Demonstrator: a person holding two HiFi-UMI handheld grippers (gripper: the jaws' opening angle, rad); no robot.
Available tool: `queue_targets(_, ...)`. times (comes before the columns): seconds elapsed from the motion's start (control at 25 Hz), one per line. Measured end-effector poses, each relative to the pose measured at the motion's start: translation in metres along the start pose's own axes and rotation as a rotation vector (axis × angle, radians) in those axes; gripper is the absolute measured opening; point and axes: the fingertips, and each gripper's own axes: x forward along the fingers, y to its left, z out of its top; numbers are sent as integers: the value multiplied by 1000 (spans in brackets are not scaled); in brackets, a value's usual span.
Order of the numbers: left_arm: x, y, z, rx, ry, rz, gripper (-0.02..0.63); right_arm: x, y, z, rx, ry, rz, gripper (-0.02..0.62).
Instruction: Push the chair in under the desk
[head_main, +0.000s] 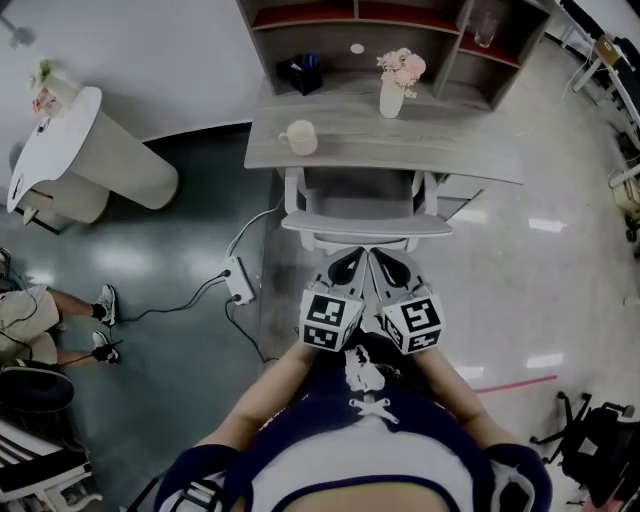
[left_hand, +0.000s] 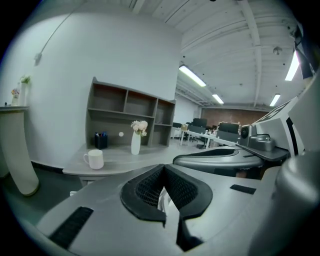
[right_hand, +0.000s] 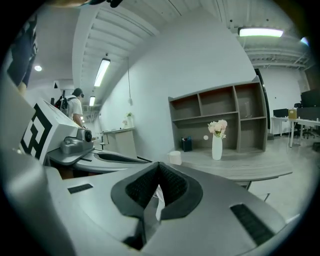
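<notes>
A white chair (head_main: 365, 224) stands with its seat tucked under the grey desk (head_main: 440, 158); only its curved back rail and arm posts show. My left gripper (head_main: 347, 263) and right gripper (head_main: 386, 263) hang side by side just behind that back rail, pointing toward the desk. I cannot tell whether they touch it. In the left gripper view the left gripper (left_hand: 164, 189) has its dark pads pressed together with nothing between them. The right gripper (right_hand: 157, 194) is likewise shut and empty. Each gripper view shows the other gripper beside it.
On the desk stand a white mug (head_main: 300, 137), a vase of pink flowers (head_main: 393, 88) and a dark pen holder (head_main: 301, 73), below a shelf unit (head_main: 400, 20). A power strip (head_main: 239, 280) with cables lies on the floor at the left. A rounded white counter (head_main: 75, 150) stands at far left.
</notes>
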Motion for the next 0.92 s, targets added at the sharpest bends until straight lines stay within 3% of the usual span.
queue_targets(0.36,-12,-9,-4,-17,-19,11,8,-17,13,-6,20,-4,0,9)
queue_targets(0.92,-14,-24,-19,-24,35,-15,8,-26,9,-18,27,25,-15,9)
